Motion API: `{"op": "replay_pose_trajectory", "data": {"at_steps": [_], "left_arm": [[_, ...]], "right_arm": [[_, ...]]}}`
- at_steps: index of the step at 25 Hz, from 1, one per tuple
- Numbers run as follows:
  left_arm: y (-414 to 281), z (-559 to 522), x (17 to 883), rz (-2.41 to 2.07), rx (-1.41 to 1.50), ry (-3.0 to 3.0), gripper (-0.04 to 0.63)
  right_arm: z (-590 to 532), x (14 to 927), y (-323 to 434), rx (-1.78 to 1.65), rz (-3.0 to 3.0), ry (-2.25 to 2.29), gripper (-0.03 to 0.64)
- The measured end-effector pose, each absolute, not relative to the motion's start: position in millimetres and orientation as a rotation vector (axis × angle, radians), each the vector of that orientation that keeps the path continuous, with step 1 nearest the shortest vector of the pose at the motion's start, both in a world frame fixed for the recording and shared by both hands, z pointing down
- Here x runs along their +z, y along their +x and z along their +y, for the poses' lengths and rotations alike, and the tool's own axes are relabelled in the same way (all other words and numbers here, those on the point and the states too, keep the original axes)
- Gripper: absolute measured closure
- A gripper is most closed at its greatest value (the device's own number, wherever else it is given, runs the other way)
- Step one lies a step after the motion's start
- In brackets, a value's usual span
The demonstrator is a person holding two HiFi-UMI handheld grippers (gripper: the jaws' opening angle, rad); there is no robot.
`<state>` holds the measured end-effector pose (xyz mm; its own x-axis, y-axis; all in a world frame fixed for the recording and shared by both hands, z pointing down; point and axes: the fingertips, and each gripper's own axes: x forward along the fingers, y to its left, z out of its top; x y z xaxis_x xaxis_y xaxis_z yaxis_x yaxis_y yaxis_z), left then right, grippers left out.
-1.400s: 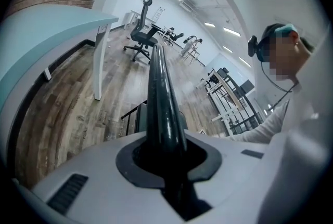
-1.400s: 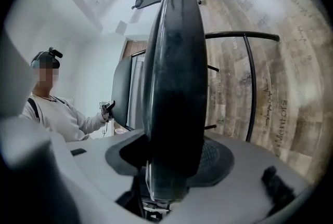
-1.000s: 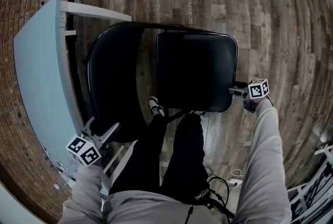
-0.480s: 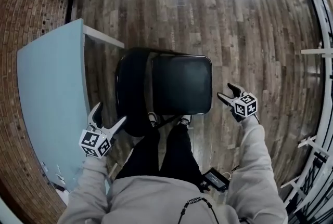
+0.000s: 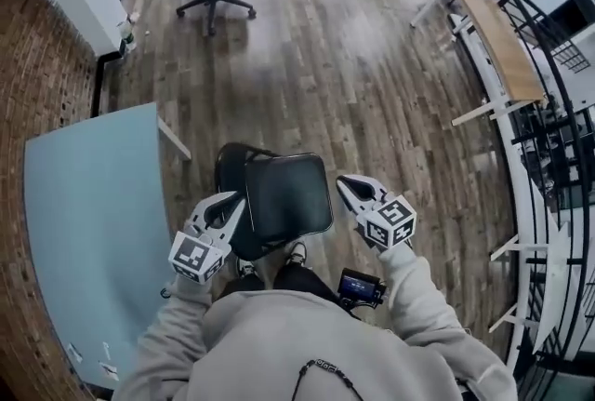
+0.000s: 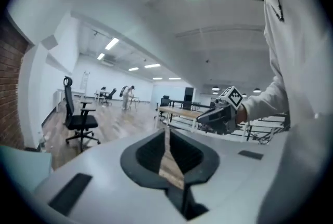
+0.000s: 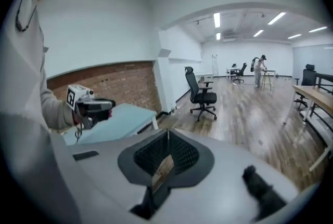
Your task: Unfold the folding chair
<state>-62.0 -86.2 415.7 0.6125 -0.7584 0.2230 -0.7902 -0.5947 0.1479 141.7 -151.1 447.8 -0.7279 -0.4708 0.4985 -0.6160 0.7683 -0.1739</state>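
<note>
chair point(image 5: 284, 196) open, unheld | left claw point(image 5: 228, 202) closing, empty | right claw point(image 5: 349, 188) together, empty | risk: refolds under load if not fully spread

readable text: none | labels, brands: none | numbers: none | signs: none legible

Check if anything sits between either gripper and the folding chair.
Nothing visible does. The chair stands open on the floor. The left gripper, fingers closing on nothing, and the right gripper, shut and empty, flank its seat in the head view. The blue table stands off to the side.
</note>
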Motion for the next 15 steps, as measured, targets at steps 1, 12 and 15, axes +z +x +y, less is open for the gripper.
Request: {"op": "replay_pose_trajectory", "data": {"at_steps": [1,12,15], "left_arm": [[-57.0,-85.1,395.5,-1.251,0.152,2.664,0.585],[-83.9,-56.1,271.3,-1.346,-0.102,2.769,0.591],[-86.9,-35.6,261.5,-1.324,-0.088,2.819,0.591]], "right_arm": [[-144.9,417.7,130.9,0.465,-2.566,0.873,0.603],[-73.5,252.5,50.0,0.181,-2.661,1.104,0.609],[-55.1,255.2,38.4,0.181,-2.67,1.109,0.609]]}}
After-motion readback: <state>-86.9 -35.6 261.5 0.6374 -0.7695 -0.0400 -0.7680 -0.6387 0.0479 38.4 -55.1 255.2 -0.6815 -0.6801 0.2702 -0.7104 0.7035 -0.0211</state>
